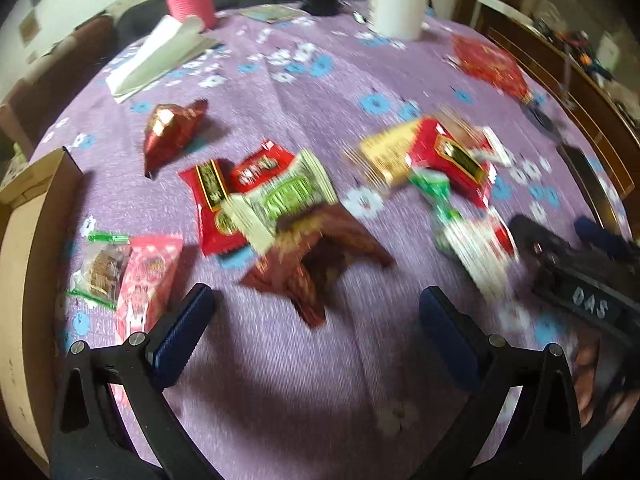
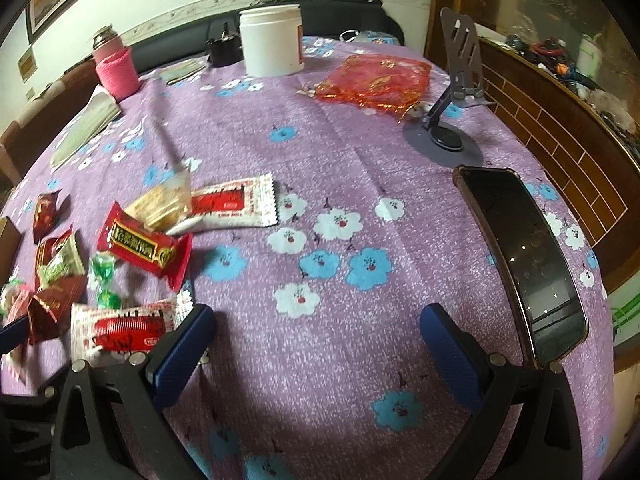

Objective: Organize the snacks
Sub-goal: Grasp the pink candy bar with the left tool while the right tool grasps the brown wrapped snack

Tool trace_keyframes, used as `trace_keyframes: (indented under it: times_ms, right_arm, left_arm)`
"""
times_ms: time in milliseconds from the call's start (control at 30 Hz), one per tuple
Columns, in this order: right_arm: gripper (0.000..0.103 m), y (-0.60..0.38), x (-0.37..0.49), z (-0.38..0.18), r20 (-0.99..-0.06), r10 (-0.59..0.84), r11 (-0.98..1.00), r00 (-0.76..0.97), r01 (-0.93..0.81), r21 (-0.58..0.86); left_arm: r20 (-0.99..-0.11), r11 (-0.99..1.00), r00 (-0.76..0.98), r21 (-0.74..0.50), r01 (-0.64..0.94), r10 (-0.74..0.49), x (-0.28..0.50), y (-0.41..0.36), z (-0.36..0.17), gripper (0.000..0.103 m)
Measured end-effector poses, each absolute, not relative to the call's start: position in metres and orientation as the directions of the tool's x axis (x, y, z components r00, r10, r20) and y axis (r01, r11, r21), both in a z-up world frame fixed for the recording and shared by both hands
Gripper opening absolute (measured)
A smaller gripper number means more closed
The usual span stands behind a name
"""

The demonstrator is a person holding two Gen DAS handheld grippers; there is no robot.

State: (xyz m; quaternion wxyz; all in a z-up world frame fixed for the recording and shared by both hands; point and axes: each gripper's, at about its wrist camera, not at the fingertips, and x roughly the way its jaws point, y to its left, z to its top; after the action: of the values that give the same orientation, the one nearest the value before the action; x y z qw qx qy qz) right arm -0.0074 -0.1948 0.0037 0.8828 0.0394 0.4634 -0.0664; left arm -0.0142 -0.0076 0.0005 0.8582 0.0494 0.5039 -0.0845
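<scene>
At the far left of the left wrist view, an open brown cardboard box point(image 1: 28, 264) is being shown at the edge of the counter point(image 1: 288, 360), which is covered by a purple flowered cloth; it is judged to be the likely place for the snacks. Just beside it, a pink printed plastic snack packet point(image 1: 146, 280) is lying flat with a small clear-wrapped cake point(image 1: 100, 274) touching its left edge. Toward the middle, a loose heap is being formed by a red foil bar packet point(image 1: 212, 204), a pale green-printed packet point(image 1: 280, 200) overlapping it and a crumpled dark brown foil wrapper point(image 1: 312, 256) nearest the camera, while a shiny red foil-wrapped sweet point(image 1: 168, 132) is sitting apart behind them. Further right, blurred by motion, a yellow biscuit packet point(image 1: 388, 156) is being overlapped by a second red foil packet point(image 1: 452, 160). All of these are judged light, thin, crinkly and slippery, with contents that could crumble, so a light pinch on a crimped end seam is being favoured over a squeeze across the middle. The left tongs point(image 1: 316, 328) are being held wide apart and empty, above the cloth just short of the brown wrapper. In the right wrist view, the right tongs point(image 2: 316, 344) are likewise being held wide apart and empty, with a white-and-red sachet point(image 2: 124, 328) just beside their left finger; contact cannot be told.
</scene>
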Motion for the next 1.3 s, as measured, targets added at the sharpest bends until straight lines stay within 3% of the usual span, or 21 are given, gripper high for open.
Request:
trace_keyframes:
  times_ms: [100, 233, 300, 400, 500, 633, 667, 733, 767, 833, 967, 1200, 1300]
  right_arm:
    - [0.103, -0.193, -0.01, 0.004, -0.828, -0.07, 0.991, 0.556, 0.13, 0.004]
    - [0.103, -0.193, -0.016, 0.005, -0.841, -0.065, 0.993, 0.538, 0.116, -0.002]
    - [0.103, -0.191, -0.023, 0.012, -0.835, -0.087, 0.993, 0.543, 0.11, -0.031]
    - [0.103, -0.183, -0.044, 0.048, -0.752, -0.098, 0.995, 0.652, 0.081, -0.059]
    - [0.103, -0.167, -0.062, 0.079, -0.69, -0.011, 1.0, 0.724, -0.003, -0.019]
    - [0.103, -0.144, -0.066, 0.085, -0.681, 0.086, 0.995, 0.727, -0.103, 0.015]
    - [0.098, -0.141, -0.064, 0.083, -0.684, 0.09, 0.994, 0.724, -0.104, 0.021]
    - [0.09, -0.137, -0.063, 0.079, -0.701, 0.152, 0.988, 0.697, -0.127, 0.088]
    - [0.09, -0.134, -0.061, 0.077, -0.708, 0.213, 0.977, 0.674, -0.154, 0.148]
    - [0.088, -0.122, -0.056, 0.072, -0.71, 0.289, 0.957, 0.642, -0.199, 0.209]
    - [0.085, -0.085, -0.05, 0.062, -0.724, 0.385, 0.922, 0.573, -0.266, 0.28]
    - [0.084, -0.044, -0.016, 0.031, -0.782, 0.279, 0.958, 0.557, -0.212, 0.191]
    - [0.064, -0.044, -0.004, 0.02, -0.805, 0.252, 0.967, 0.537, -0.18, 0.182]
  left_arm:
    - [-0.866, 0.969, 0.461, -0.096, 0.226, -0.193, -0.031, 0.001, 0.011, 0.089]
    - [-0.784, 0.948, 0.539, -0.204, 0.245, -0.308, -0.06, 0.03, 0.045, 0.088]
    - [-0.742, 0.952, 0.601, -0.183, 0.246, -0.298, -0.073, 0.049, 0.063, 0.089]
    - [-0.723, 0.969, 0.647, -0.155, 0.19, -0.243, -0.087, 0.087, 0.079, 0.089]
    - [-0.724, 0.969, 0.647, -0.212, 0.123, -0.241, -0.092, 0.129, 0.085, 0.089]
    - [-0.694, 0.959, 0.68, -0.278, 0.05, -0.237, -0.1, 0.171, 0.087, 0.088]
    - [-0.693, 0.957, 0.68, -0.287, 0.046, -0.24, -0.102, 0.178, 0.085, 0.087]
    - [-0.704, 0.951, 0.659, -0.303, 0.058, -0.264, -0.103, 0.182, 0.08, 0.071]
    - [-0.71, 0.949, 0.649, -0.307, 0.064, -0.274, -0.103, 0.181, 0.076, 0.067]
    - [-0.729, 0.945, 0.614, -0.316, 0.09, -0.302, -0.098, 0.172, 0.066, 0.048]
    - [-0.748, 0.942, 0.58, -0.311, 0.126, -0.324, -0.095, 0.154, 0.053, 0.047]
    - [-0.792, 0.953, 0.532, -0.256, 0.16, -0.301, -0.082, 0.134, 0.036, 0.047]
    - [-0.803, 0.959, 0.526, -0.222, 0.174, -0.282, -0.07, 0.126, 0.031, 0.047]
